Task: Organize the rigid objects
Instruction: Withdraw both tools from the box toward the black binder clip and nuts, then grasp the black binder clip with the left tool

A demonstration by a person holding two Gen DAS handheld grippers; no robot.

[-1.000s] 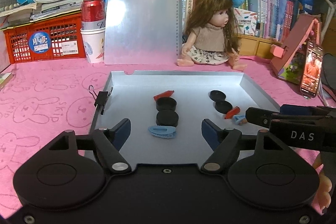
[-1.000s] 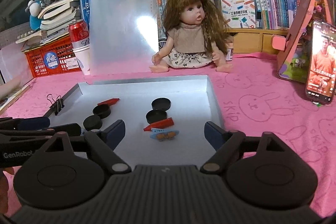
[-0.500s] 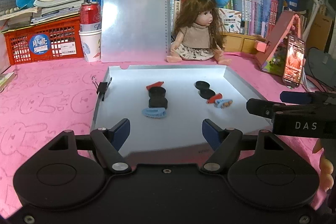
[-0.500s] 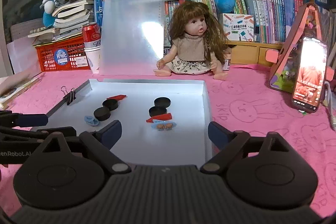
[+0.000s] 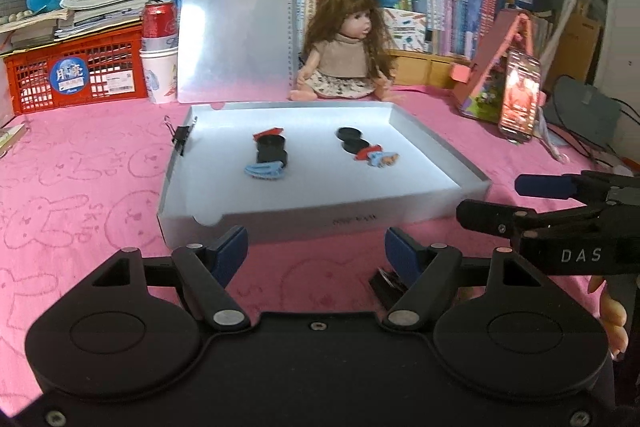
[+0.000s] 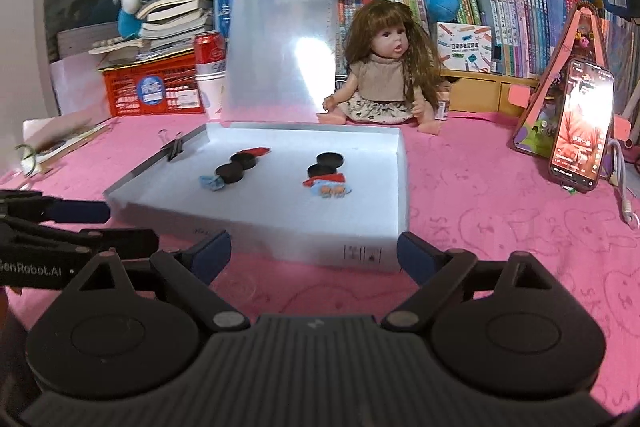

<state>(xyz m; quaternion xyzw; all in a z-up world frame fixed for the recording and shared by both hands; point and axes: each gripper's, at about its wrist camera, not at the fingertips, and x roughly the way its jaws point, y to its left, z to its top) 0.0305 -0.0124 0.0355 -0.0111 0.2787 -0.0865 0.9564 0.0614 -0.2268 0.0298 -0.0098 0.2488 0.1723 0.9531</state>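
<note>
**Rigid objects lie sorted in two rows inside the metal tray; both grippers stand before it with nothing between the fingers**

Nearest us, we note the left gripper (image 5: pixel 314 249) with its blue-padded fingers spread wide over the pink cloth (image 5: pixel 80 187), nothing between them. The right gripper (image 6: pixel 314 253) is likewise spread and empty. Seen from the left, its side bears the letters "DAS"; seen from the right, the left gripper's side reads "enRobot.AI", the first letters cut off at the frame edge.

Just beyond both stands the shallow metal tray (image 5: pixel 320 219) on the cloth. Its near wall carries a small printed label, too fine to read. A black binder clip (image 5: pixel 182 139) is fastened on its left rim.

Inside we record two rows. Left row, near to far: a blue clip (image 5: pixel 264 171), two black discs (image 5: pixel 272 149) touching one another, a red piece (image 5: pixel 267 133). Right row: a blue clip with orange marks (image 5: pixel 382 159), a red piece (image 5: pixel 368 151), two black discs (image 5: pixel 350 139).

Behind the tray a clear clipboard (image 5: pixel 236 27) stands upright, with a doll (image 5: pixel 346 59) seated beside it. Left of the clipboard, a red can (image 5: pixel 160 21) sits in a stack of paper cups, next to a red crate (image 5: pixel 76 75) with a round blue sticker in Chinese characters. At far right a lit phone (image 5: pixel 519 95) leans against a pink stand. Books and plush toys fill the back.
</note>
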